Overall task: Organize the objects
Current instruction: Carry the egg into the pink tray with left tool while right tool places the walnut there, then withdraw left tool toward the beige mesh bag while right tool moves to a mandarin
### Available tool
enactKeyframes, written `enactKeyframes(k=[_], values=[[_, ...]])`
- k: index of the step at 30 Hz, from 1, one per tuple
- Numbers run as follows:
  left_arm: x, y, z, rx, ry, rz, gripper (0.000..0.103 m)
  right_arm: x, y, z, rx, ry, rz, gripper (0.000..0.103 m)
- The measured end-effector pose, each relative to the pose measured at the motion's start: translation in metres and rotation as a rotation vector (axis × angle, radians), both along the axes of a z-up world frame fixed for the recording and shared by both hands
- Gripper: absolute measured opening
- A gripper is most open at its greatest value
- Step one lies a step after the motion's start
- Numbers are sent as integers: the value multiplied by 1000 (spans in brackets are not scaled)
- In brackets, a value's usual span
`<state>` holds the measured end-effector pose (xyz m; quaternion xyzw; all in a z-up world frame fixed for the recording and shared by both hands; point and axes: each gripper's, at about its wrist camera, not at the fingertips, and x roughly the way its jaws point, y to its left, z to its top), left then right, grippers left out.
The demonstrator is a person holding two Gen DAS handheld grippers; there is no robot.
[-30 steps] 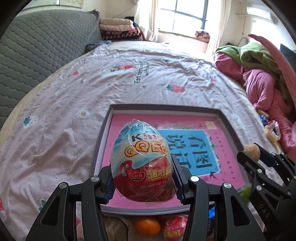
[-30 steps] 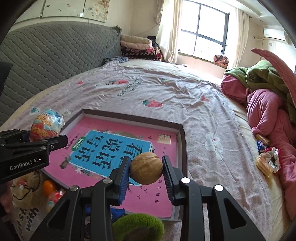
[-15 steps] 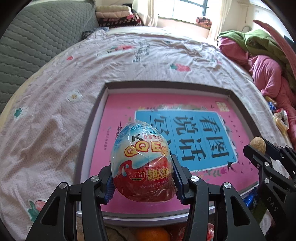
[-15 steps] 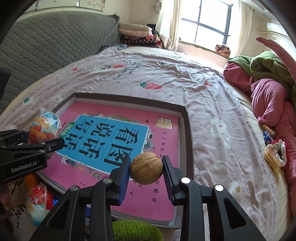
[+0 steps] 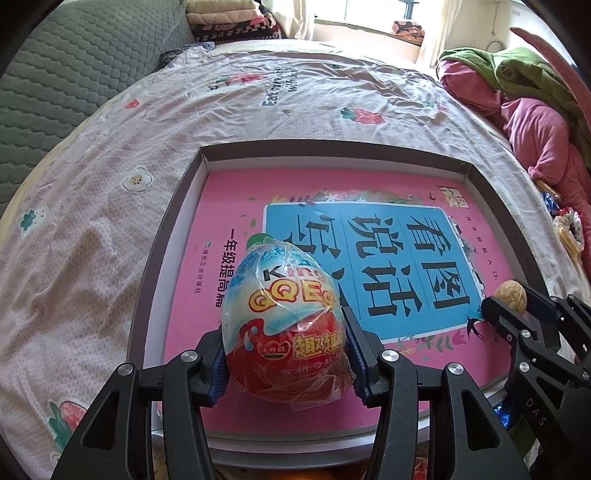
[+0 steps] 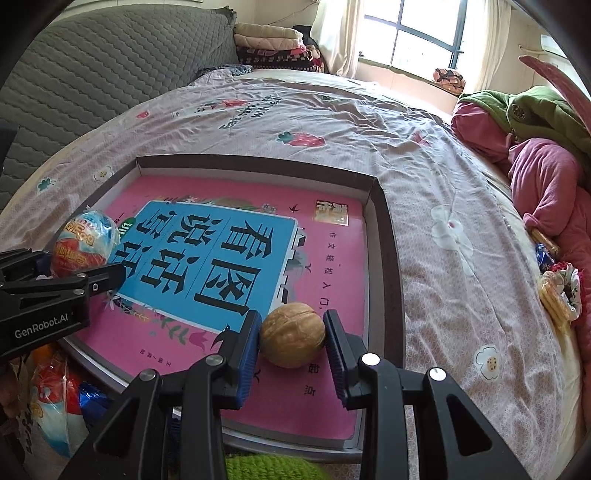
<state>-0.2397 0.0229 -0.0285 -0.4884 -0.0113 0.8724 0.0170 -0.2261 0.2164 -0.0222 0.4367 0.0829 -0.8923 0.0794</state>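
Gripping a wrapped toy egg (image 5: 284, 325) between its blue pads, the left gripper (image 5: 286, 354) hangs over the near left part of a shallow grey tray (image 5: 166, 236) lined with a pink book cover (image 5: 221, 206). To its right, the right gripper (image 6: 291, 339) has its fingers clamped on a walnut (image 6: 293, 334) above the tray's near right corner. The tray lies on a flowered bedsheet (image 6: 443, 177); pink and green bedding (image 6: 535, 147) is heaped far right.

sunlit bed (image 6: 369, 122), window (image 6: 417, 33) behind
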Motion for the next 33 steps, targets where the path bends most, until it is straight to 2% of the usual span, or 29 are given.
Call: enactKeyframes(k=[9,12,14,19,33], values=[[0,-1,1,-10,-6,10,54,-1,-1,2,-4,-13,0,35],[2,-1,4,-18,0,5,57,0,-1,4,-1,-12,-3,40],[3,-2,5,-13,1,6,57,1,-1,7,-7,-5,-5,48],[6,-4,13,3,12,13,60,5,1,15,-5,14,-11,52],[39,-14,67,32,107,15,62,32,2,60,-20,105,-10,53]])
